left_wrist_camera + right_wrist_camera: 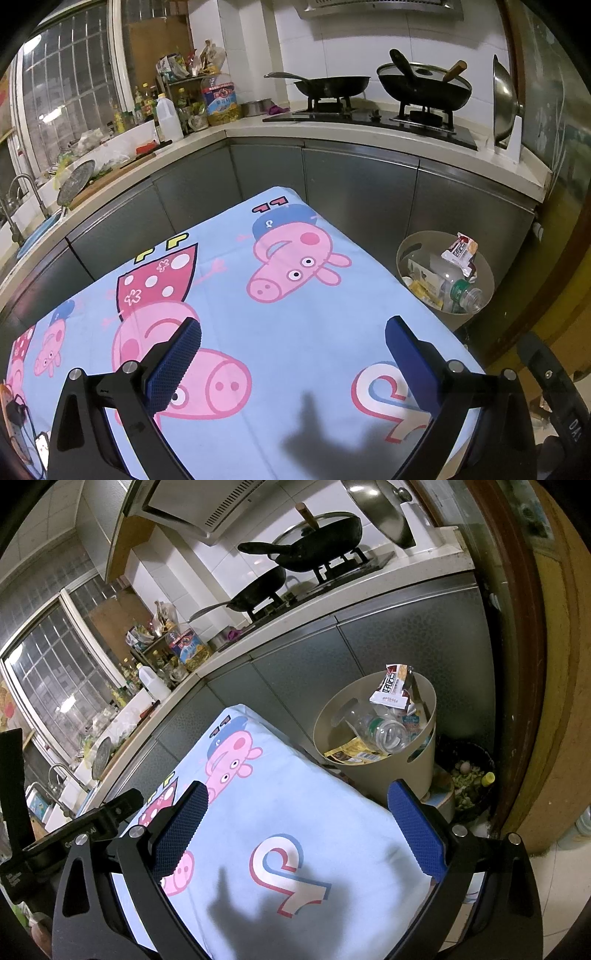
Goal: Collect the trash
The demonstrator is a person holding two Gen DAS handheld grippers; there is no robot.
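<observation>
Blue-padded grippers level (jaws apart)

Blue cartoon-pig cloth fills lower centre of frame. Bench curves across the upper half, grey cabinet doors beneath. Two black woks on the gas hob, upper right. Steel lid propped upright at far right. Oil jug and bottles crowd the upper-left corner. Tap at left edge under the barred window.

Both wrist views above table, facing counter, sharing bin
</observation>
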